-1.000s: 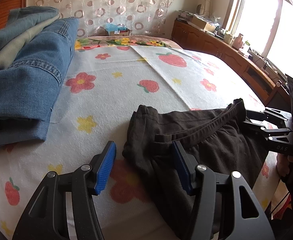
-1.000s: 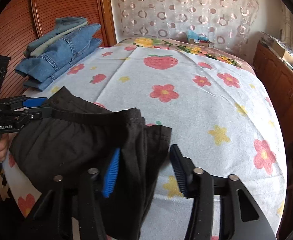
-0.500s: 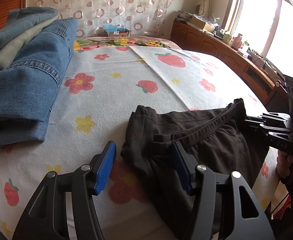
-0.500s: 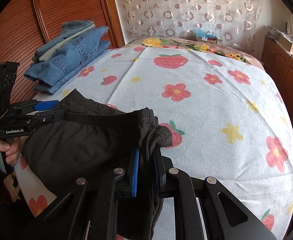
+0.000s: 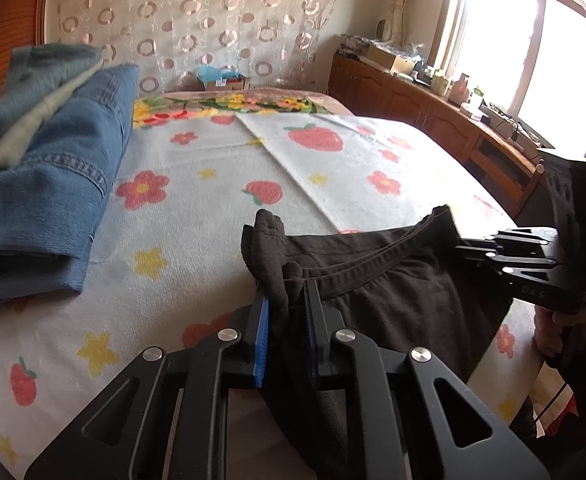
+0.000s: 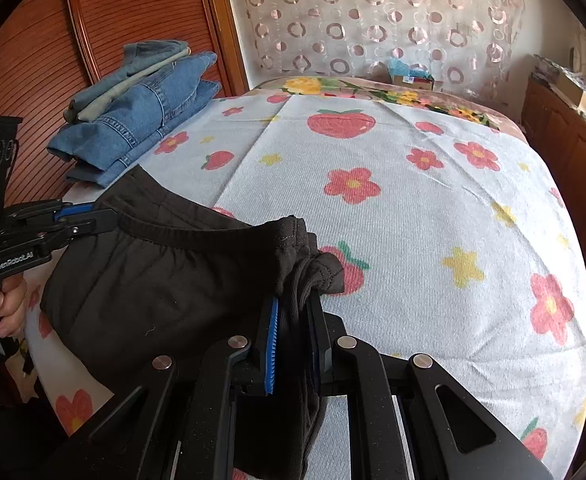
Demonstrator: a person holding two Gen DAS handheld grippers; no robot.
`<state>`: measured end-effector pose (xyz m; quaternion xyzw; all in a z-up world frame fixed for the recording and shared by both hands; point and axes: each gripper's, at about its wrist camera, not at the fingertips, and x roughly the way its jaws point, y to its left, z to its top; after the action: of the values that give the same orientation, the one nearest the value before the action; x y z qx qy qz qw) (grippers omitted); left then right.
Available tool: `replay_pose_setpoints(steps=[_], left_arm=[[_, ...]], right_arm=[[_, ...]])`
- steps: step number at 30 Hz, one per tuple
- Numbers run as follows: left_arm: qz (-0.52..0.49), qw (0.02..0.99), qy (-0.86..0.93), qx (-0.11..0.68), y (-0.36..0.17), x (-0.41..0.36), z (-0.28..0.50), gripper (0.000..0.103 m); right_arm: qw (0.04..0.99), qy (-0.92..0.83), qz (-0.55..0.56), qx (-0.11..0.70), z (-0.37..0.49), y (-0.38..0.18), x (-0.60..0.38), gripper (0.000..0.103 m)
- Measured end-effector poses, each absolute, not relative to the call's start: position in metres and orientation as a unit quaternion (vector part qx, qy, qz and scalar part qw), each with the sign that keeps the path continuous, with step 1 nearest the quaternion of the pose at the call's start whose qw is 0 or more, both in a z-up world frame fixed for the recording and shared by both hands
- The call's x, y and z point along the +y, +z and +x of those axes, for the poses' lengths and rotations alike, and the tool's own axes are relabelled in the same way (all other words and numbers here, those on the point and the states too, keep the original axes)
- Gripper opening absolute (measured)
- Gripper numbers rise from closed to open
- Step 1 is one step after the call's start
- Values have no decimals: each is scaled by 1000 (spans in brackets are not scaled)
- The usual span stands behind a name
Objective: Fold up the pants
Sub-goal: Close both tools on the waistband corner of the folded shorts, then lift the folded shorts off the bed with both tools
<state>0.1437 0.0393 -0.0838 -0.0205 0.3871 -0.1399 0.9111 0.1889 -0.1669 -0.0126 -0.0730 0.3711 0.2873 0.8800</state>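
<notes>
Left wrist view showed the bed (image 5: 221, 208) under its flowered cover, with a stack of folded jeans (image 5: 49, 184) at one side and the black pants (image 5: 393, 280) lying across the near edge, partly hanging off it. The left gripper (image 5: 287, 300) had just been closing, and its jaws were clenched on one bunched waistband corner. The right gripper (image 6: 295, 312) had likewise just closed, its jaws grasping the other corner. Each bite looked small and wadded; I judged a lift could pull the cloth free, or the hanging legs could drag and twist the fold.
</notes>
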Motion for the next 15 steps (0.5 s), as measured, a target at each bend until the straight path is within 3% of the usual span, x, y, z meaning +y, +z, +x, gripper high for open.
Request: replay_pose_setpoints(steps=[15], left_arm=[[5, 940, -160, 301, -21, 17, 100, 16]], right_arm=[[910, 290, -69, 288, 144, 22, -178, 9]])
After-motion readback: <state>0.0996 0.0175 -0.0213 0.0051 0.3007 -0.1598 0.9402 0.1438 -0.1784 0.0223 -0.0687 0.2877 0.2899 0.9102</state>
